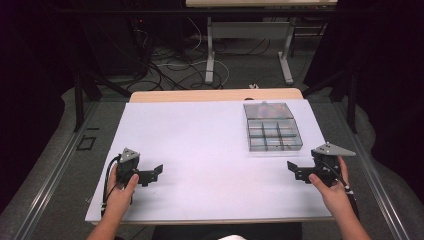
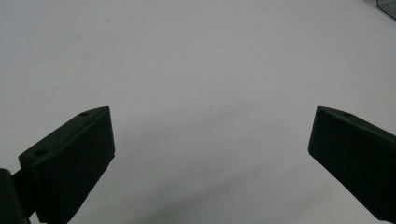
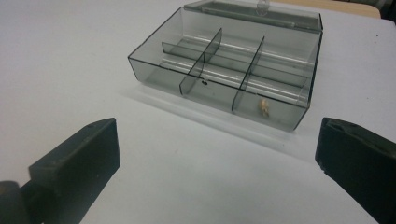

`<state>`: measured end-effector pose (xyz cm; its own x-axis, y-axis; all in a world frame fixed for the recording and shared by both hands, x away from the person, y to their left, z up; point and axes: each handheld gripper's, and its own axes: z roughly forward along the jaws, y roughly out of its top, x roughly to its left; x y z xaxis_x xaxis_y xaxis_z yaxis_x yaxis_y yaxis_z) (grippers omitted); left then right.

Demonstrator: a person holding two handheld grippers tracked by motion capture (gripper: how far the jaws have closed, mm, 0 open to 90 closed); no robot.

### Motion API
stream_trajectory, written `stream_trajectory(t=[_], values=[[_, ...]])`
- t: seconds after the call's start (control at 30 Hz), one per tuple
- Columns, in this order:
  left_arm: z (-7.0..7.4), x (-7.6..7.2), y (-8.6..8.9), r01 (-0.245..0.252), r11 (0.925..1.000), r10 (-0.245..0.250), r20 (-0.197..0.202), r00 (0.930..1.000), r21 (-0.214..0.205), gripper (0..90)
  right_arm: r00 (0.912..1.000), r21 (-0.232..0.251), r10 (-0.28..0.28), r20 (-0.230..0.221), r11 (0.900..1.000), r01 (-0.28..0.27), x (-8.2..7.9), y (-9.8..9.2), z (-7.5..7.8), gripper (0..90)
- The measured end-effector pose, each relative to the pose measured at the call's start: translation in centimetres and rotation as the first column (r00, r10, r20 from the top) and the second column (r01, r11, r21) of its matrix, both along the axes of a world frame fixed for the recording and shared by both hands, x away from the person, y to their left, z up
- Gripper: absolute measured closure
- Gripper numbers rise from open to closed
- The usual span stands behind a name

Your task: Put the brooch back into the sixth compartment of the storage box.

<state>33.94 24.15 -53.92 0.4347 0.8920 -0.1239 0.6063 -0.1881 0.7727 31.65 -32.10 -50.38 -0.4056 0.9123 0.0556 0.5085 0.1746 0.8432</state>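
A smoky clear plastic compartment box (image 1: pixel 274 148) sits at the far right of the white sheet (image 1: pixel 200 135), its lid (image 1: pixel 268 110) folded open behind it. In the right gripper view the box (image 3: pixel 271 119) is just ahead; a small tan piece (image 3: pixel 264 106) lies in its near right cell and a tiny dark speck (image 3: pixel 204 83) in the middle one. My right gripper (image 1: pixel 292 169) (image 3: pixel 218 121) is open and empty, short of the box. My left gripper (image 1: pixel 157 172) (image 2: pixel 212 111) is open over bare sheet at the near left.
The sheet covers a wooden table (image 1: pixel 215 95) whose far edge shows. Beyond it are a desk frame (image 1: pixel 247 45) and cables (image 1: pixel 165 65) on the floor. A corner of the box (image 2: pixel 387 7) peeks in at the top right of the left gripper view.
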Motion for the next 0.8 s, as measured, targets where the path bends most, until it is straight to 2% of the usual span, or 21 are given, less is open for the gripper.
stream_trajectory(t=[0.1,0.33,0.7,0.8], values=[[0.0,0.0,0.0,0.002,1.0,-0.002,-0.001,1.0,0.002,0.7,1.0,-0.014,-0.004,-0.002,0.9999,0.004,-0.2,-0.3,-0.5,0.0],[0.0,0.0,0.0,0.003,1.0,-0.003,0.0,1.0,0.003,0.6,0.9998,-0.01,-0.017,-0.004,0.9998,0.017,-0.7,-0.9,-1.7,0.0],[0.1,0.0,0.1,0.004,1.0,-0.004,-0.005,1.0,0.002,0.7,0.9985,-0.011,-0.041,-0.037,0.9991,0.041,-0.9,-2.3,-3.3,0.0],[0.1,0.0,0.1,-0.002,1.0,0.002,-0.002,1.0,-0.001,0.7,0.9984,-0.025,-0.038,-0.043,0.999,0.037,-0.9,-2.8,-3.6,0.0]])
